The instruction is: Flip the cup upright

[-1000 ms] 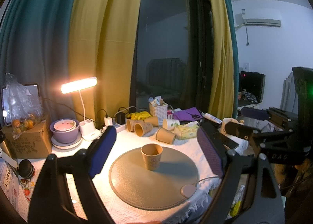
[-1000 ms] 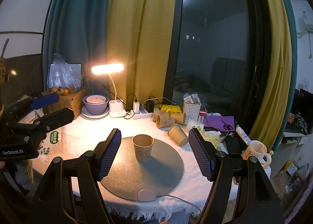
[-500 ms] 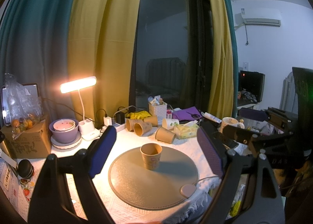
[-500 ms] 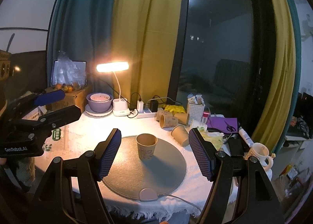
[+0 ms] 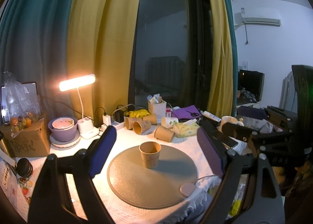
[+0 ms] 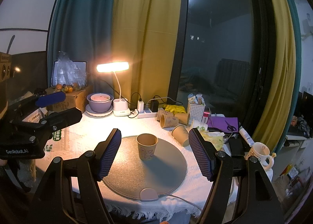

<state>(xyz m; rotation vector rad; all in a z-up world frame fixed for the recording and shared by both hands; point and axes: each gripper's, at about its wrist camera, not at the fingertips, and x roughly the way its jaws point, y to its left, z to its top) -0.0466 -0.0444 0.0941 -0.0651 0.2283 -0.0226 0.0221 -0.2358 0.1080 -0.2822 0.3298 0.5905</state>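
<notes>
On the round grey mat [image 5: 152,183] at the near middle of the counter [image 6: 88,132], the paper cup [image 6: 146,146] stands mouth up, its long axis vertical and its base flat on the mat. By the look of it, the flip is already done for this cup.

Both grippers hang back from it with nothing held. The right gripper [image 6: 154,154] has its fingers [image 6: 109,153] spread wide apart, and from its own camera the cup sits beyond the tips, a little left of the middle of the gap. The left gripper [image 5: 154,153] is likewise wide apart, its blue pads [image 5: 102,153] flanking the cup in view but clearly short of it. Neither touches the cup, and I cannot tell which is nearer; the two views frame it much alike.

Farther back, several more paper cups [image 6: 169,121] lie on their sides near the white basket [image 6: 195,108], their long axes roughly level with the counter. One tipped cup [image 6: 181,135] lies just off the far right edge of the mat, mouth turned toward the near right. If another cup is to be righted, that one lies on the right gripper's side, and the fingers would need to close across its side wall rather than along its length.

A lit desk lamp [image 5: 77,85] stands far left, beside a purple bowl [image 5: 62,129].
</notes>
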